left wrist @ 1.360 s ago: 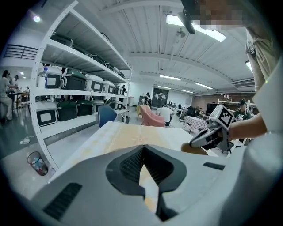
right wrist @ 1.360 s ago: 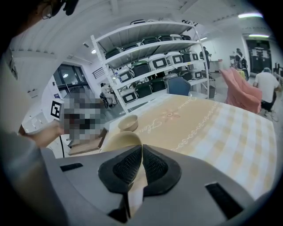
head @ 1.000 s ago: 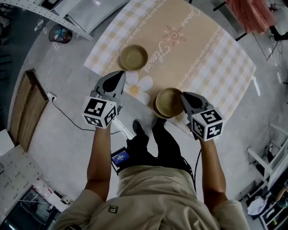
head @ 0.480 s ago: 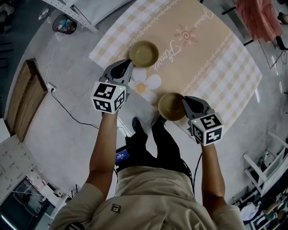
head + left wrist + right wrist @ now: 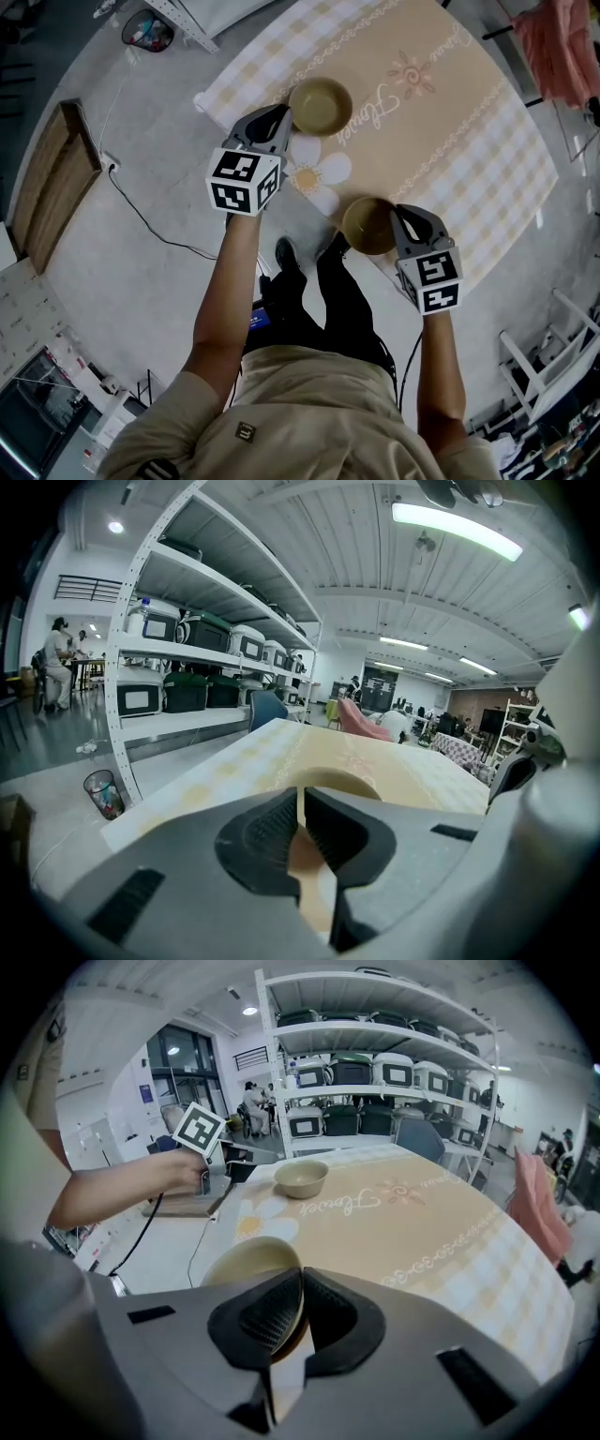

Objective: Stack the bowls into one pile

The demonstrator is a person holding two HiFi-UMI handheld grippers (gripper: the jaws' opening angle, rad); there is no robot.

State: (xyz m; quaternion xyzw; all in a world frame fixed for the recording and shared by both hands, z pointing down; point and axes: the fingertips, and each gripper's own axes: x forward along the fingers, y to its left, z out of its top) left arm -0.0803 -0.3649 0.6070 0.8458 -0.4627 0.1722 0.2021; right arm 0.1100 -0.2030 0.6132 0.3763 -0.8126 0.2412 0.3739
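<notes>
Two tan bowls are in play. One bowl [image 5: 321, 105] [image 5: 301, 1177] rests on the beige checked tablecloth [image 5: 450, 122], just past a printed daisy [image 5: 314, 173]. My left gripper [image 5: 279, 120] [image 5: 301, 794] is shut and empty, its tips right beside that bowl's left rim; the bowl [image 5: 339, 782] shows just beyond the jaws. The second bowl [image 5: 368, 225] [image 5: 246, 1262] hangs at the table's near edge, with my right gripper [image 5: 397, 217] [image 5: 302, 1279] shut on its right rim.
Tall white shelving [image 5: 187, 667] [image 5: 375, 1072] with boxes stands beyond the table. On the floor to the left lie a wooden board [image 5: 56, 187], a cable [image 5: 141, 225] and a bin [image 5: 148, 31]. A pink cloth [image 5: 562, 47] hangs at the far right.
My left gripper has moved forward to the rim of the far bowl. The right gripper still holds its bowl at the near table edge.
</notes>
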